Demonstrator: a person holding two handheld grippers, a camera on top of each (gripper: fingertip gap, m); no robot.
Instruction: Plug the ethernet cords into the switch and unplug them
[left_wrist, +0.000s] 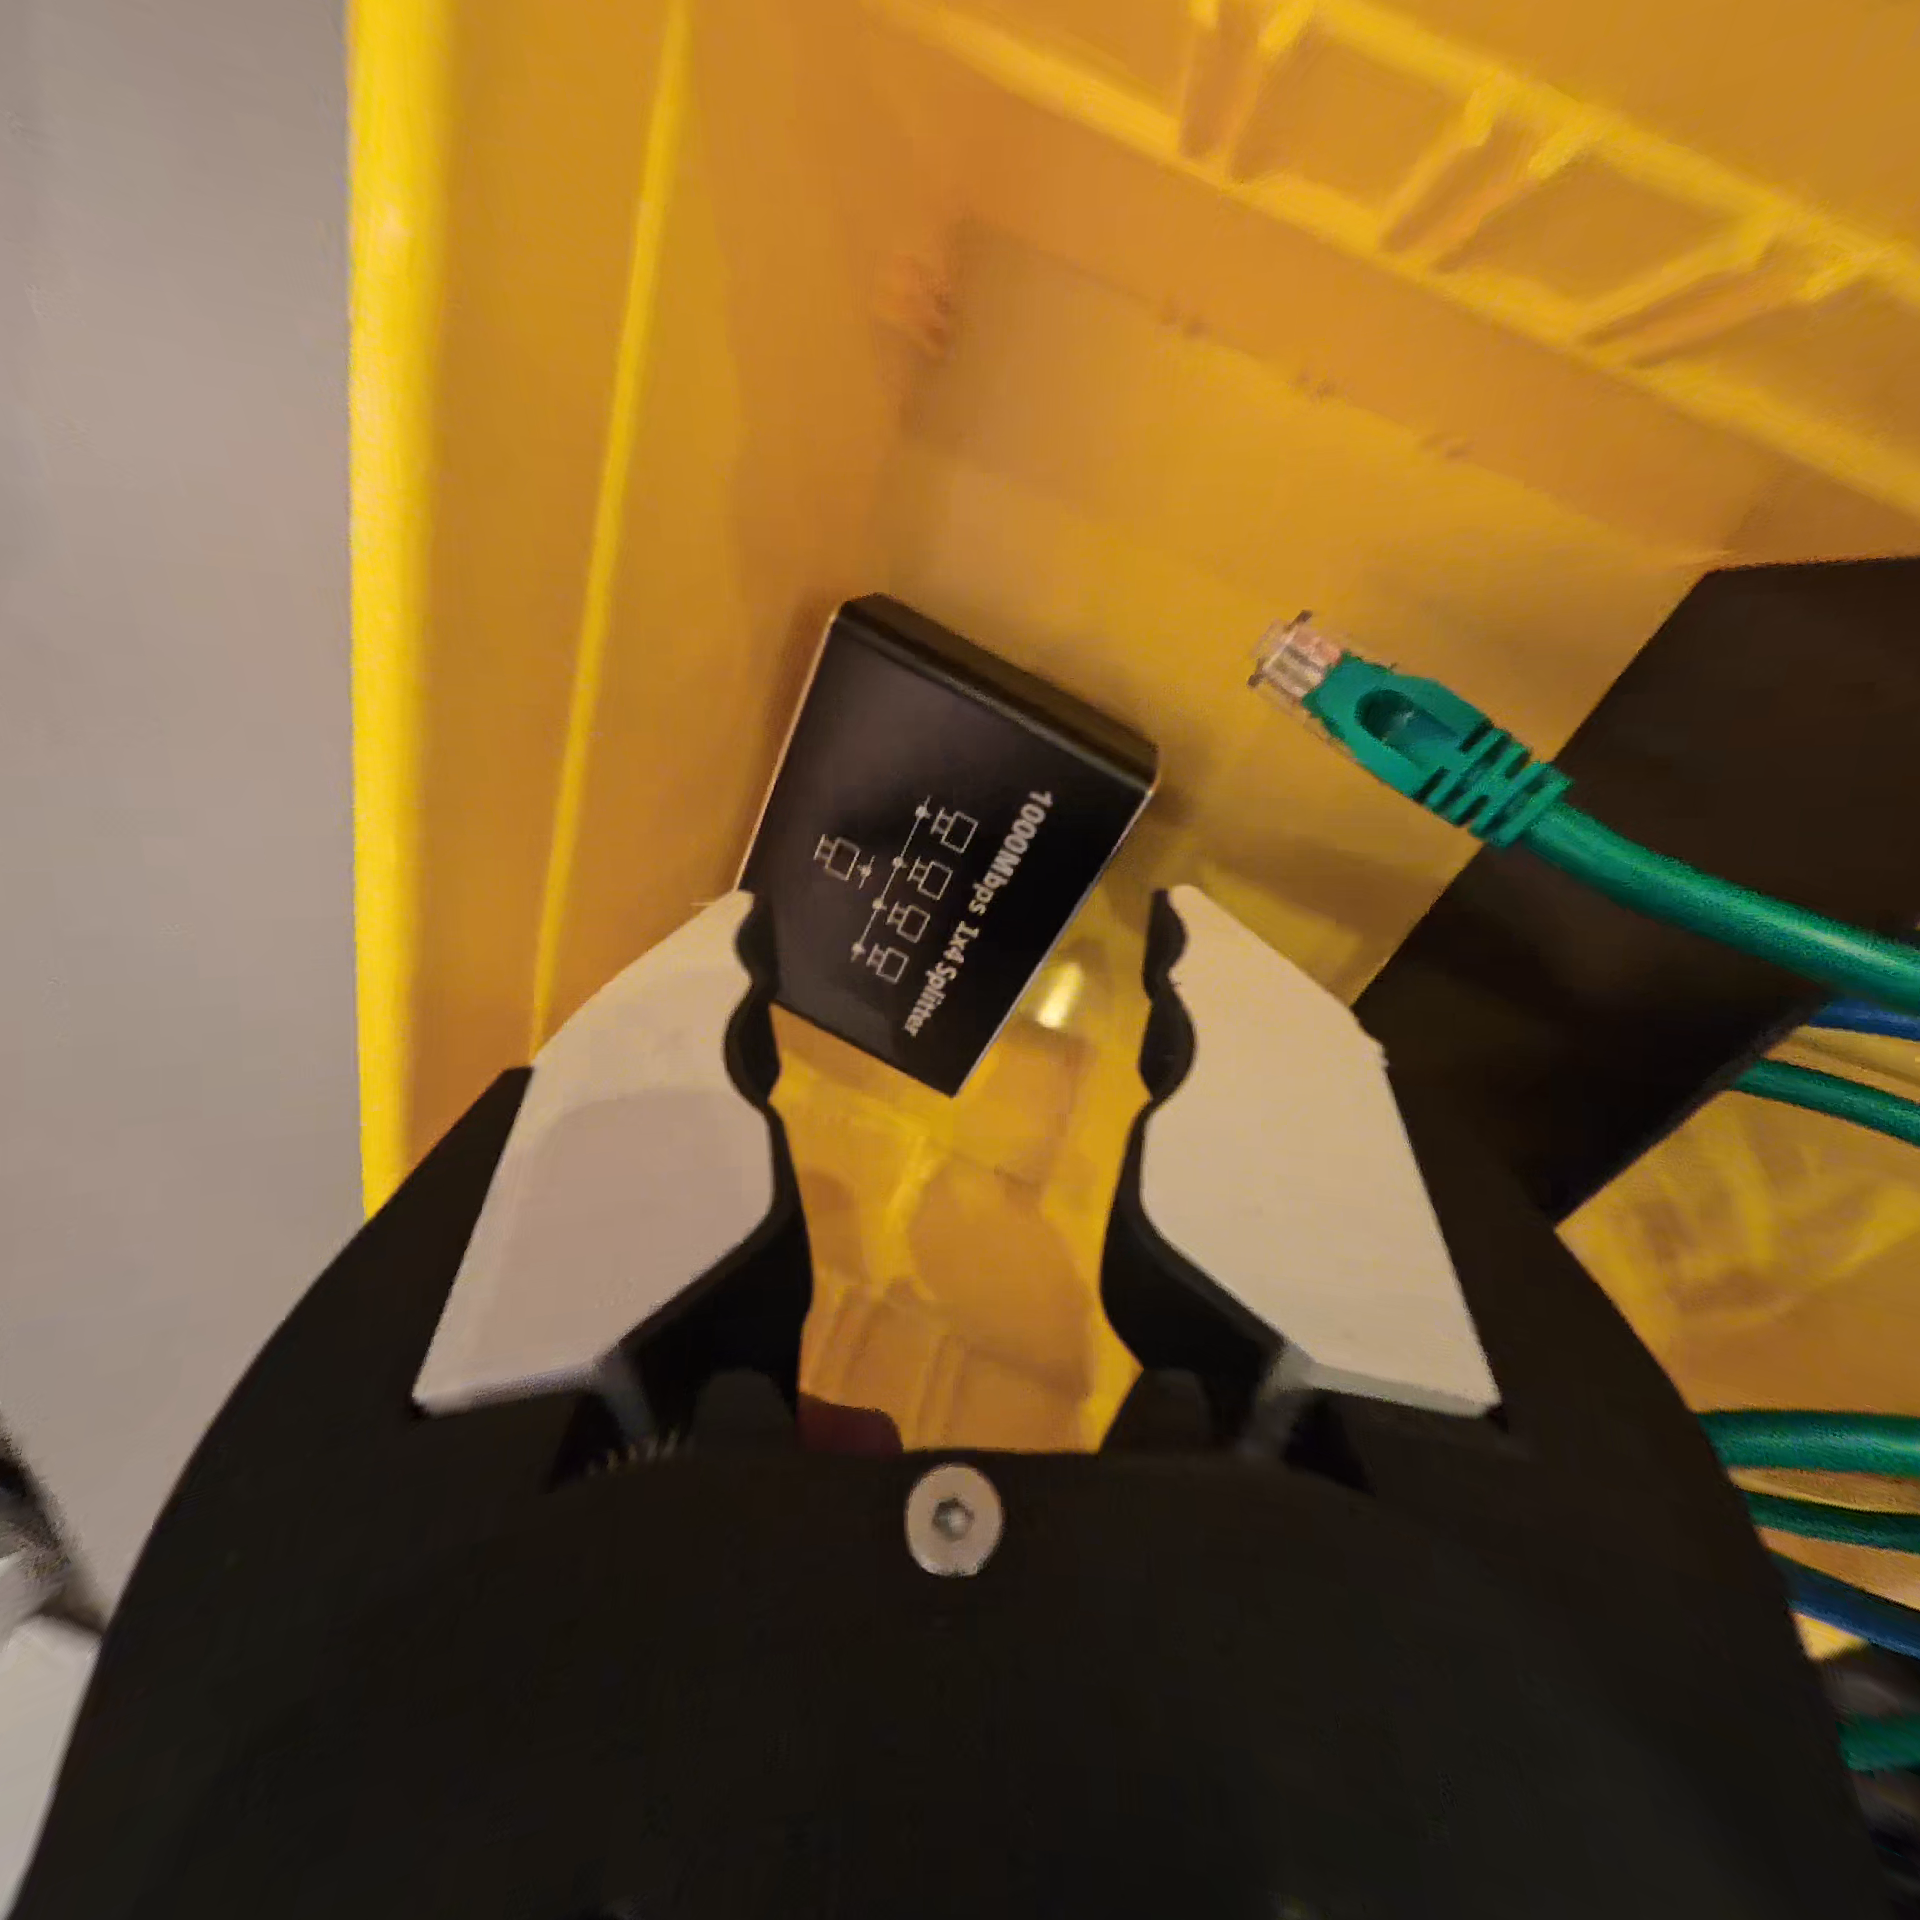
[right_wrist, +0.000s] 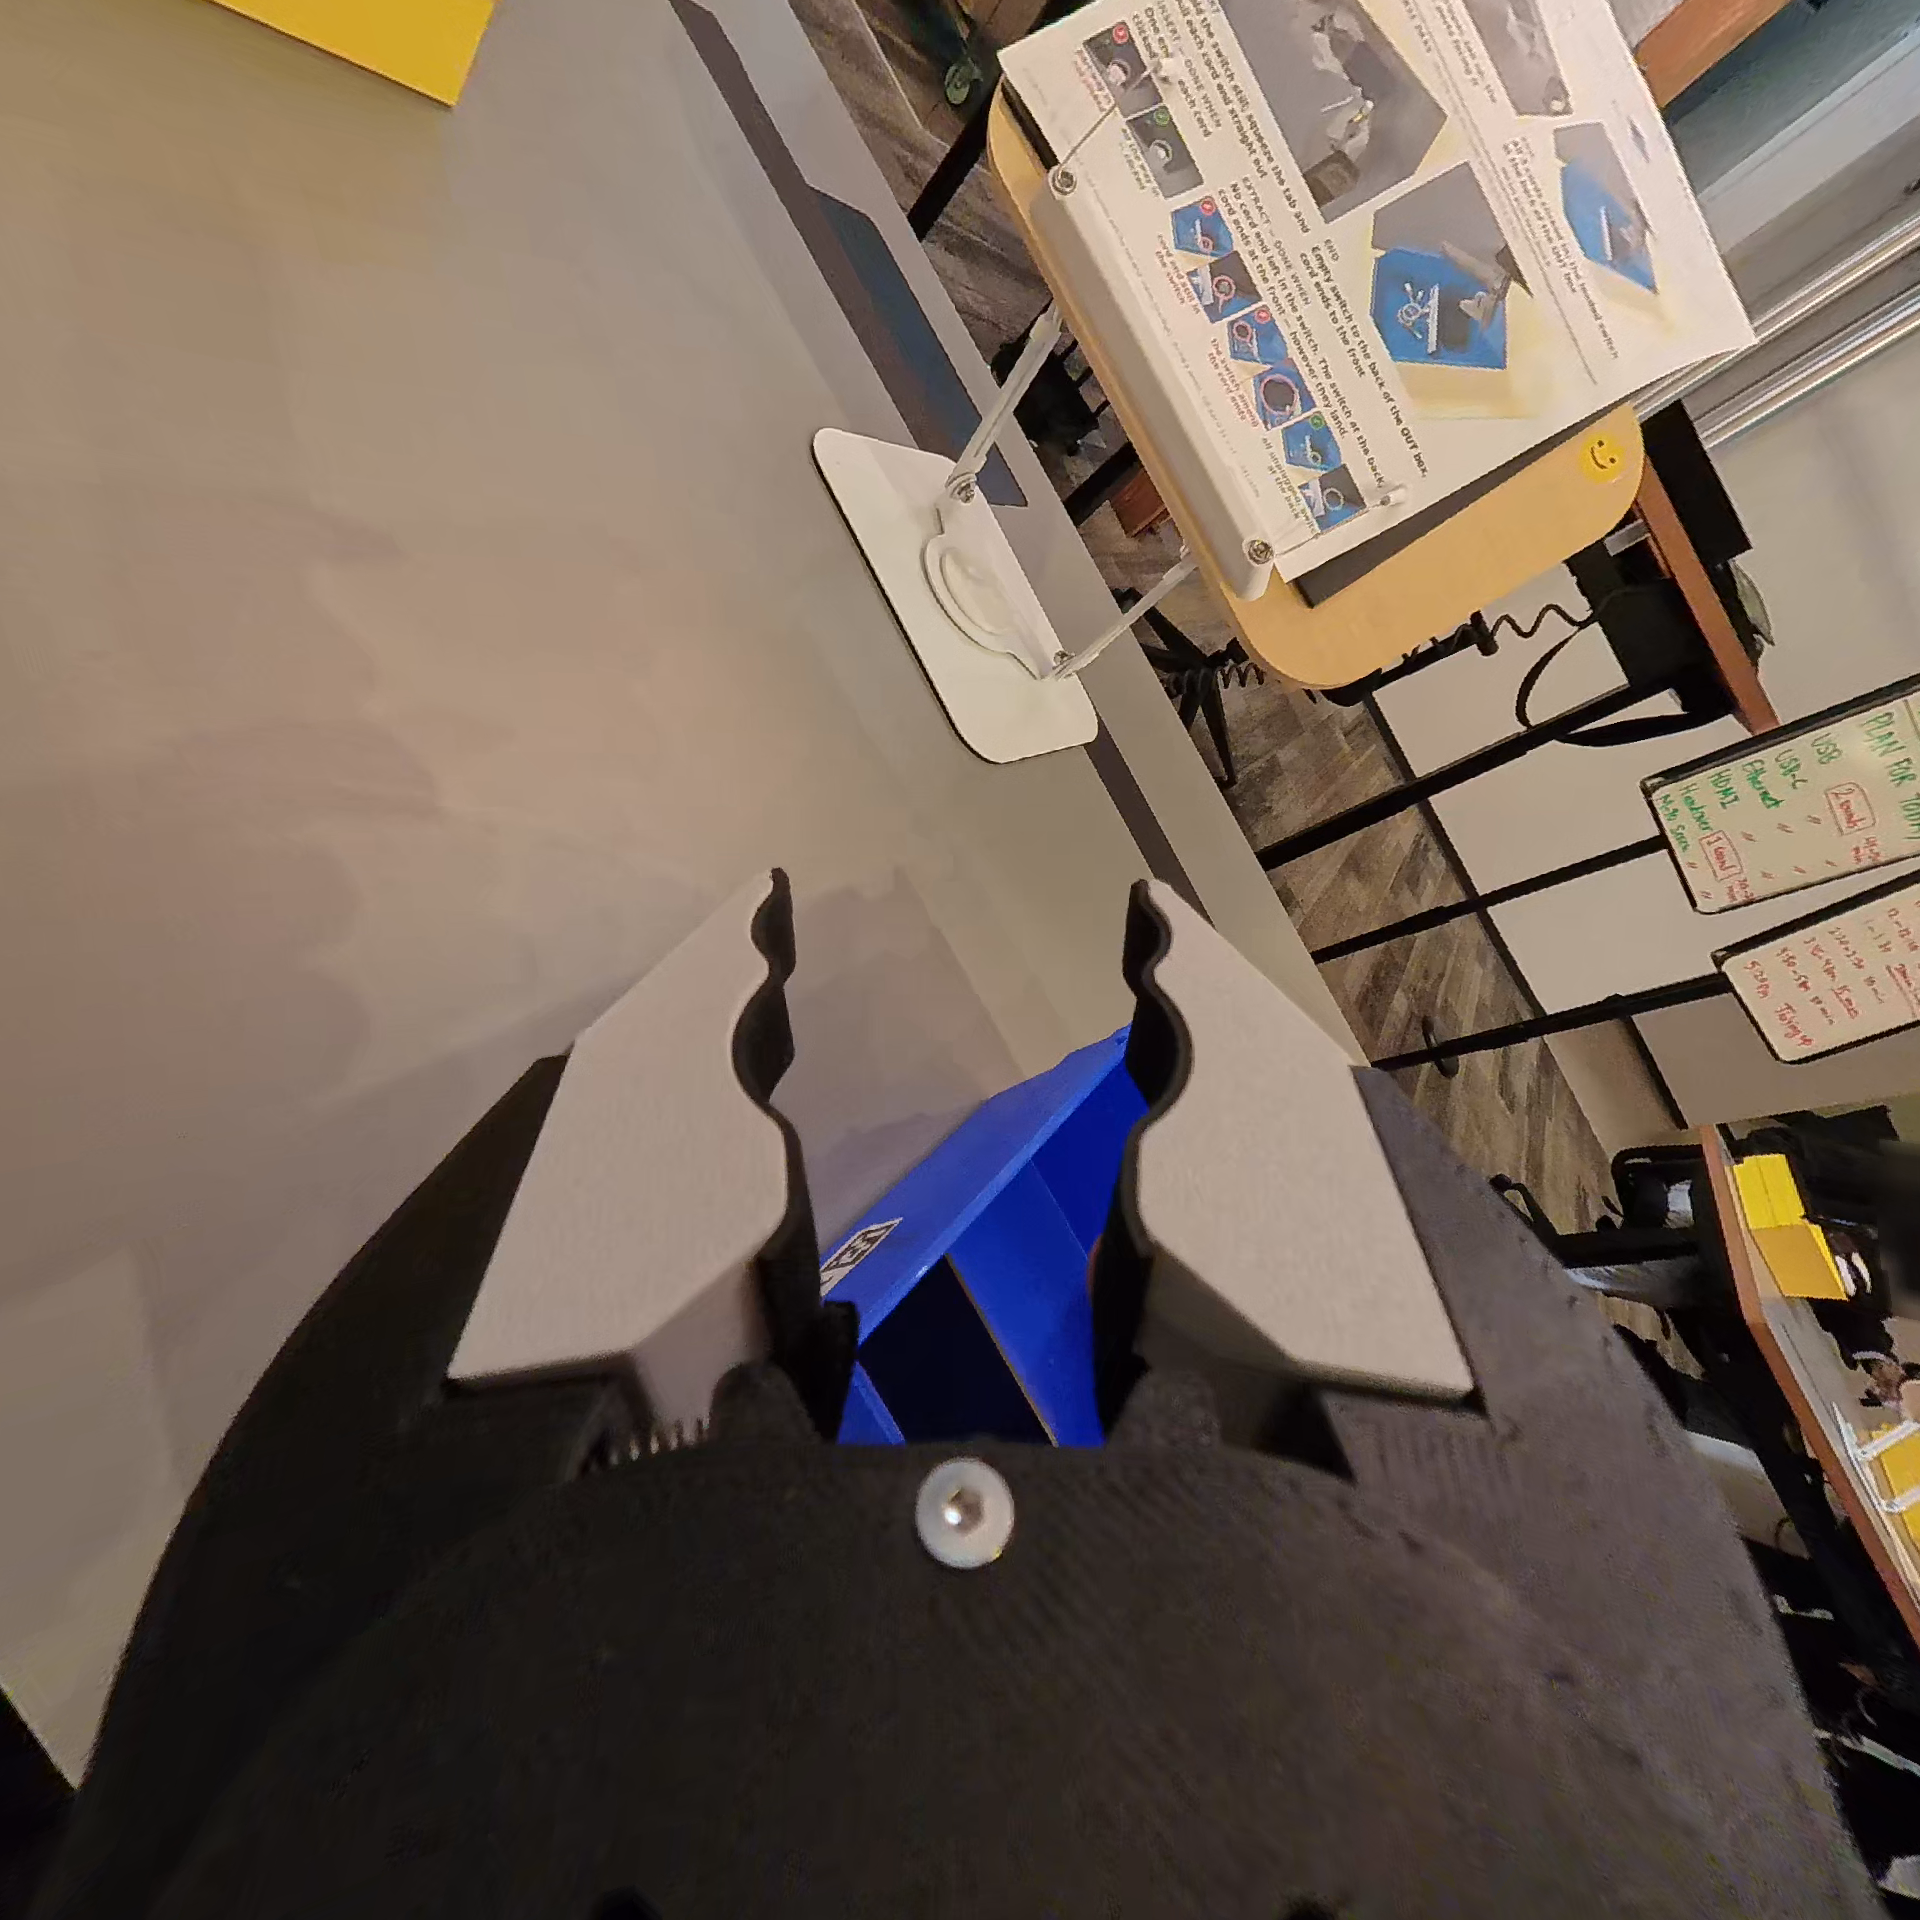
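In the left wrist view a small black switch box (left_wrist: 940, 842) lies on the floor of a yellow bin (left_wrist: 1091, 436). My left gripper (left_wrist: 956, 904) is open; the switch's near end sits between its fingertips, close to the left finger, not pinched. A green ethernet cord (left_wrist: 1621, 852) with a clear plug (left_wrist: 1288, 665) lies free to the right of the switch, plug pointing at it. More green and blue cords (left_wrist: 1829, 1475) coil at the right. My right gripper (right_wrist: 956, 935) is open and empty, held over a grey table (right_wrist: 364, 623) and above a blue bin (right_wrist: 997, 1226).
A black divider (left_wrist: 1704, 831) stands in the yellow bin behind the cord. In the right wrist view a white stand base (right_wrist: 956, 592) holds an instruction sheet (right_wrist: 1351, 229) at the table's edge. Whiteboards (right_wrist: 1787, 810) and another table (right_wrist: 1818, 1351) stand beyond.
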